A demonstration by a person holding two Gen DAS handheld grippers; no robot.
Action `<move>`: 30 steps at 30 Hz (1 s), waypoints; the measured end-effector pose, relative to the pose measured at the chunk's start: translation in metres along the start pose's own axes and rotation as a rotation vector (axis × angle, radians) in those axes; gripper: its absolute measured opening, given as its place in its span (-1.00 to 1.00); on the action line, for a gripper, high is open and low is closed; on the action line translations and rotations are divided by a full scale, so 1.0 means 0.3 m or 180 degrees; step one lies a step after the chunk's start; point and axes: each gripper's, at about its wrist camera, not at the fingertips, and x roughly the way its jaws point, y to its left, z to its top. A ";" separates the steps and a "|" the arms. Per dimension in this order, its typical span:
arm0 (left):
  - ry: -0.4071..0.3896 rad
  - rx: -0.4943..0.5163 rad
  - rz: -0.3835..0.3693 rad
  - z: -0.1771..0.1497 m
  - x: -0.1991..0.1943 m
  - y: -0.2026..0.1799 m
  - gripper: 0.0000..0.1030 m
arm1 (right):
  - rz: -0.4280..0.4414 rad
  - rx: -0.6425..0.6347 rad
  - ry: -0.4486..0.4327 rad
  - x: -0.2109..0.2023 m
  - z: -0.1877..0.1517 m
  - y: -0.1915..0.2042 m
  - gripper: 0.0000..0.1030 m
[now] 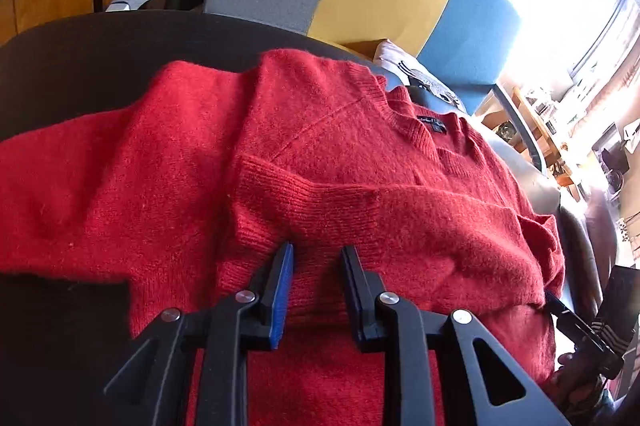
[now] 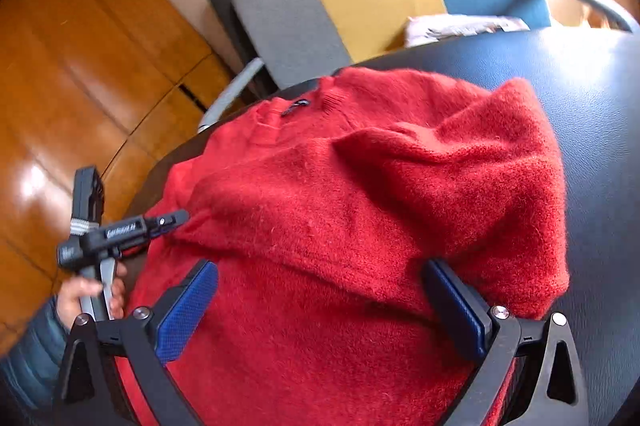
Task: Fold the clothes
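Red sweater on a dark table

The table (image 1: 80, 66) is dark and smooth, with a round edge. A fuzzy red sweater (image 1: 320, 162) lies right on it and covers a big part of the top. The sweater is partly folded, with one sleeve laid across its front. Its neck points to the far edge of the table. Bare table shows beside it.

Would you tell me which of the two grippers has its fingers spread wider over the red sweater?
The right gripper: its blue-padded fingers stand far apart across the red sweater, whereas the left gripper shows a narrow gap.
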 end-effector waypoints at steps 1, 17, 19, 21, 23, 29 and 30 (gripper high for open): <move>-0.0006 -0.0006 0.0004 -0.017 -0.012 0.003 -0.53 | 0.0048 -0.0019 0.0017 -0.010 -0.009 0.000 1.00; -0.0107 0.0877 -0.0153 -0.004 -0.059 -0.271 -0.33 | -0.0300 0.0549 -0.0211 -0.156 0.196 -0.266 1.00; -0.0003 0.0899 -0.0171 0.000 -0.012 -0.294 -0.33 | -0.0366 0.0567 -0.0092 -0.104 0.224 -0.290 1.00; 0.0076 0.0868 -0.0184 -0.012 0.017 -0.301 -0.31 | -0.0431 0.0585 0.0027 -0.053 0.252 -0.314 0.97; 0.0060 0.0843 -0.0219 -0.027 0.025 -0.304 -0.28 | -0.0548 0.0589 0.0124 -0.012 0.261 -0.331 0.87; -0.0046 0.0742 -0.0334 -0.035 0.059 -0.294 -0.16 | -0.0787 0.0444 0.0297 0.018 0.267 -0.330 -0.81; -0.0053 0.0770 -0.0308 -0.034 0.065 -0.302 -0.15 | -0.0858 0.0358 0.0270 0.006 0.268 -0.324 -0.81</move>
